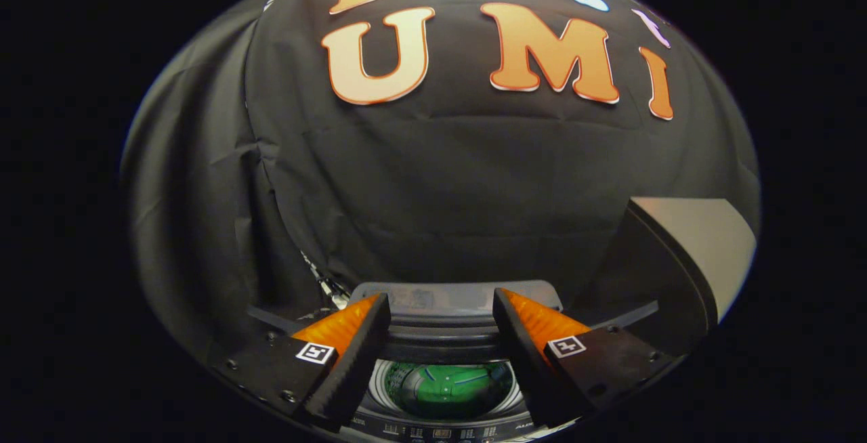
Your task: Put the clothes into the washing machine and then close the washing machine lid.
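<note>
My gripper hangs open above the washing machine, with nothing between its fingers. Below and between the fingers I look down into the machine's round drum, where a green garment lies at the bottom. The lid stands raised at the back of the opening, just beyond the fingertips. The machine's control strip runs along its near edge under the fingers.
The black cloth wall rises close behind the machine. A dark box with a pale top stands to the right of the machine, beyond the right finger. Some cables hang at the wall left of the lid.
</note>
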